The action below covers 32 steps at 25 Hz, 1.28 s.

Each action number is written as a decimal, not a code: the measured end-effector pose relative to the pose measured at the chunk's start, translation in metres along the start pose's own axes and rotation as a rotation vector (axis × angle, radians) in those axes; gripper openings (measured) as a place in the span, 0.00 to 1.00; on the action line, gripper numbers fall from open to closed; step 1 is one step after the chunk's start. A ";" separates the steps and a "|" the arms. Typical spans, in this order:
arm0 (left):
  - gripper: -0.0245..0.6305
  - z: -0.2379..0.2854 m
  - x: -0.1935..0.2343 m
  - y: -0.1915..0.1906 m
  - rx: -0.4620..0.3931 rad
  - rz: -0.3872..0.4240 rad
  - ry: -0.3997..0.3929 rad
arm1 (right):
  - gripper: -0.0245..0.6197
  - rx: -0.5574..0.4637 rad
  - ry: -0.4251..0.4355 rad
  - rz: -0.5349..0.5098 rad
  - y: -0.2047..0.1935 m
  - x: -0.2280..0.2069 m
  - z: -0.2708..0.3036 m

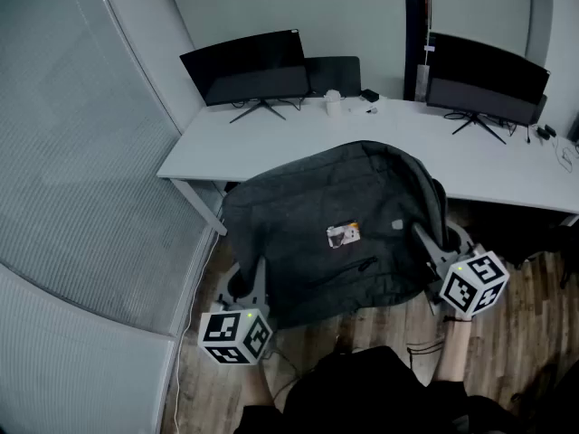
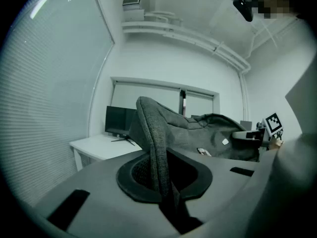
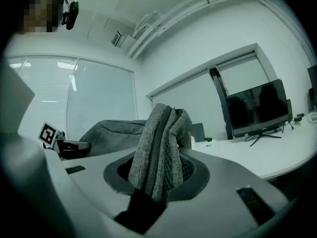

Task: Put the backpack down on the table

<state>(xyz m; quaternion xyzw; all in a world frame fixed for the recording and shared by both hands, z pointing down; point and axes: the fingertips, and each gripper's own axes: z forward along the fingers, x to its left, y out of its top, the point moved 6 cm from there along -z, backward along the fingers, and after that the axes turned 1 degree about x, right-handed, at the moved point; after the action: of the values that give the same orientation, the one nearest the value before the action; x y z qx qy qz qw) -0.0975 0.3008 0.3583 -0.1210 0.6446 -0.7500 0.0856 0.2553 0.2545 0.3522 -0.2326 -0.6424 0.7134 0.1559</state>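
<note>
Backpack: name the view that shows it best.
Head view: the whole backpack shows, held by left gripper and right gripper near the table. The two gripper views each show only a fabric fold pinched in their jaws and some of the body beyond.

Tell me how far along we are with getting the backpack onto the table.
Done: both grippers have the backpack, the left gripper shut on a fabric edge, the right gripper on a bunched fold. In hand: it hangs between them at the near edge of the table, mostly over the floor. Left: carry it over the tabletop, lower it, then open the fingers.
</note>
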 end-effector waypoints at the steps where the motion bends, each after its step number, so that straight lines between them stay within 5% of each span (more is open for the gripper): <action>1: 0.10 0.000 0.000 -0.001 0.000 0.000 0.002 | 0.21 0.000 0.002 -0.001 0.000 0.000 0.000; 32: 0.10 0.027 -0.038 -0.024 0.044 -0.029 0.051 | 0.21 0.053 0.026 0.004 -0.013 -0.052 0.002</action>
<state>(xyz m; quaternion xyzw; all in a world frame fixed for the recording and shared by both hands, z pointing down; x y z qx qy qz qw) -0.0525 0.2897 0.3832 -0.1094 0.6282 -0.7679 0.0608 0.2968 0.2274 0.3717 -0.2392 -0.6207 0.7273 0.1689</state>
